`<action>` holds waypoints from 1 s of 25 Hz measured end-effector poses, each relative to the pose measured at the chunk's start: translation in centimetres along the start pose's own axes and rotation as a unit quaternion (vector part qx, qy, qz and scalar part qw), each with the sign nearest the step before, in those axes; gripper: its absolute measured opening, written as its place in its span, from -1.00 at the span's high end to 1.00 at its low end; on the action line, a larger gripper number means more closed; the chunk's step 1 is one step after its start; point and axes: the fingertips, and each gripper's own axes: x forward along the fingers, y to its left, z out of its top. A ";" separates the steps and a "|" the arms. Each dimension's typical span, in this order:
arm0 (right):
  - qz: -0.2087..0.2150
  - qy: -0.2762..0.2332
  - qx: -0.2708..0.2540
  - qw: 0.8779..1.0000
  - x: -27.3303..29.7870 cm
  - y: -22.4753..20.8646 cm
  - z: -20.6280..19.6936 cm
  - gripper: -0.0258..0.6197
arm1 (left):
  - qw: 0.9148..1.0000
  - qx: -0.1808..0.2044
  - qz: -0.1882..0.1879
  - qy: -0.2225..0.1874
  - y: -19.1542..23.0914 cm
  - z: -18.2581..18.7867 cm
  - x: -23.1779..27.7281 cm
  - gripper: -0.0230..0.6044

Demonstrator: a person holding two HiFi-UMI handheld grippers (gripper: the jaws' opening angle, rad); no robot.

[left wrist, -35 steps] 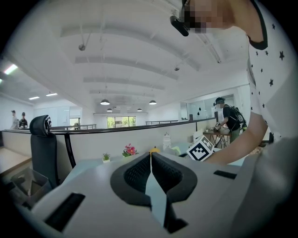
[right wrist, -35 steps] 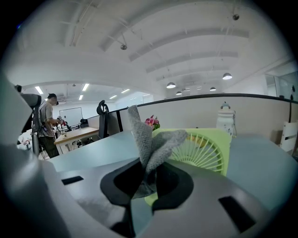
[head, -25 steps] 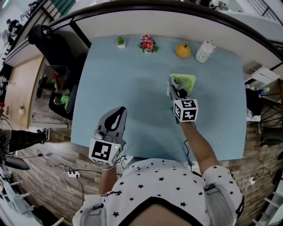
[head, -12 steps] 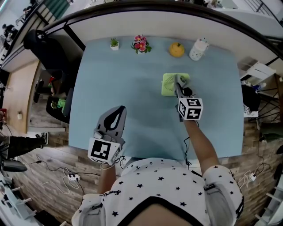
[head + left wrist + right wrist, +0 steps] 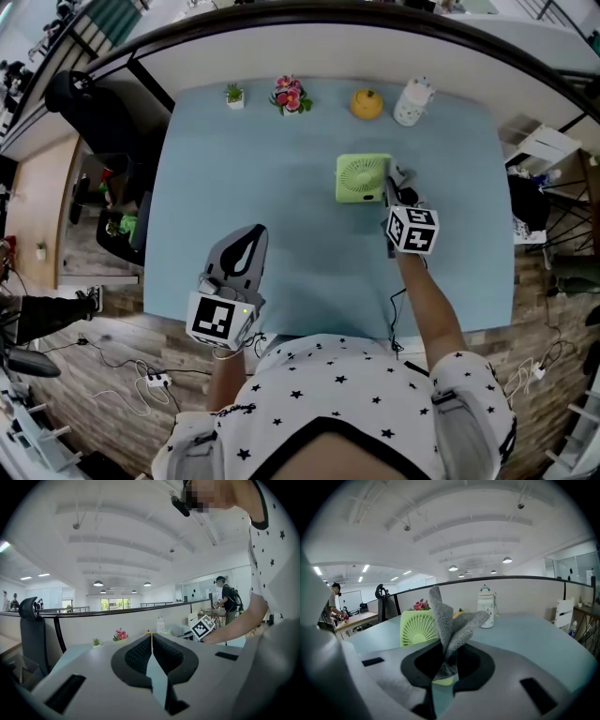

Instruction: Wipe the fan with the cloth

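Cloth (image 5: 451, 620), pinched upright in the right gripper's (image 5: 443, 670) jaws, hides the fan's (image 5: 417, 627) right edge; fan stands on the tabletop (image 5: 534, 630) just left of them. Left gripper (image 5: 151, 637), jaws together, hangs well apart.

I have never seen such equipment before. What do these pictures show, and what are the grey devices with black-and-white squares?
There is no robot here. A person holds a two-jaw tool, called a hand-held gripper, in each hand; the marked cubes belong to these tools. One picture comes from a camera on the person's head, looking down. The other two come from cameras riding on the grippers. On the light blue table stands a green fan; along the far edge are a small plant, pink flowers, an orange object and a white bottle. The right hand-held gripper is shut on a grey cloth, beside the fan. The left hand-held gripper is shut and empty.
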 end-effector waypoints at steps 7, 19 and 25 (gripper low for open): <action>-0.003 -0.002 0.003 1.000 -0.1 0.0 0.1 0.80 | 1.000 -0.002 0.002 -0.002 -0.2 0.4 0.0 0.83; 0.098 -0.004 -0.048 0.994 0.9 9.5 0.3 0.80 | 1.000 -0.007 0.017 -0.004 0.7 -0.2 -1.4 0.83; 0.114 0.026 -0.077 0.990 2.1 11.8 -2.1 0.80 | 0.999 -0.014 0.041 -0.001 1.6 -0.3 -2.7 0.83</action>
